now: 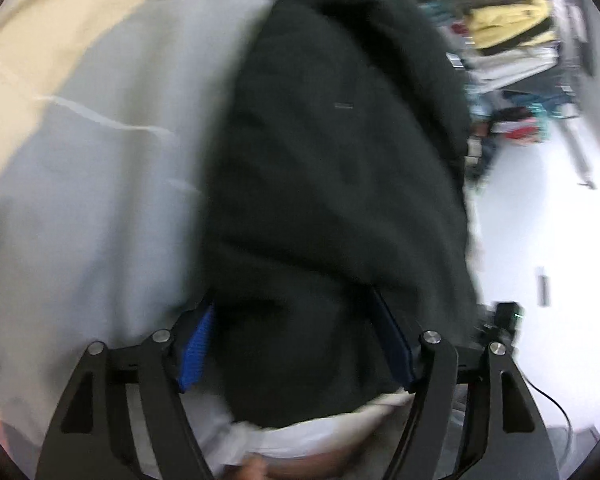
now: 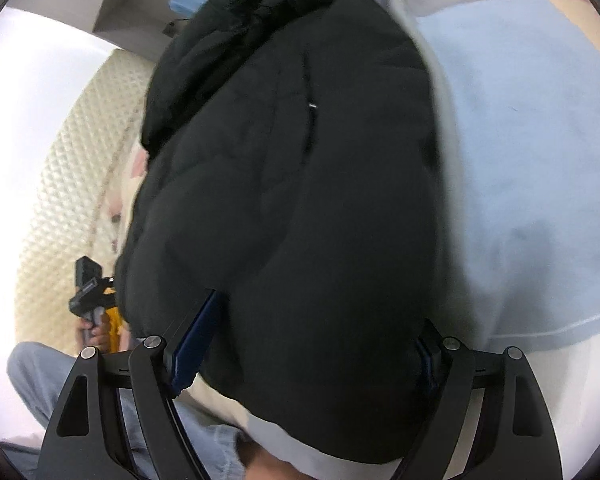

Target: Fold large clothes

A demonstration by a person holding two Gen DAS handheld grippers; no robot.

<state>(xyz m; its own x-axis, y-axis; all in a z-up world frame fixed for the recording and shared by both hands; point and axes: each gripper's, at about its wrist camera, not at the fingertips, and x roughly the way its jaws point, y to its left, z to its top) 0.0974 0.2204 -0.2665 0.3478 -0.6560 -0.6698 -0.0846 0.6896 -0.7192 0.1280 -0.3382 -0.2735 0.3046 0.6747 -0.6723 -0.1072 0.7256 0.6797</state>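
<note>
Black jacket (image 1: 332, 168) between both spread grippers, left gripper (image 1: 300, 344) wide; right gripper (image 2: 304, 344) wide

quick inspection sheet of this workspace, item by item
surface: pale blue and cream bedding, wrinkled
job's things: bulky black padded jacket draped over both grippers
clutter: nothing seen on the bedding
grippers: left gripper and right gripper both wide open, jacket bunched between the blue pads
cables: thin black cable at the left view's lower right
surroundings: blurred shelf of folded clothes; white floor; cream textured mattress side
</note>
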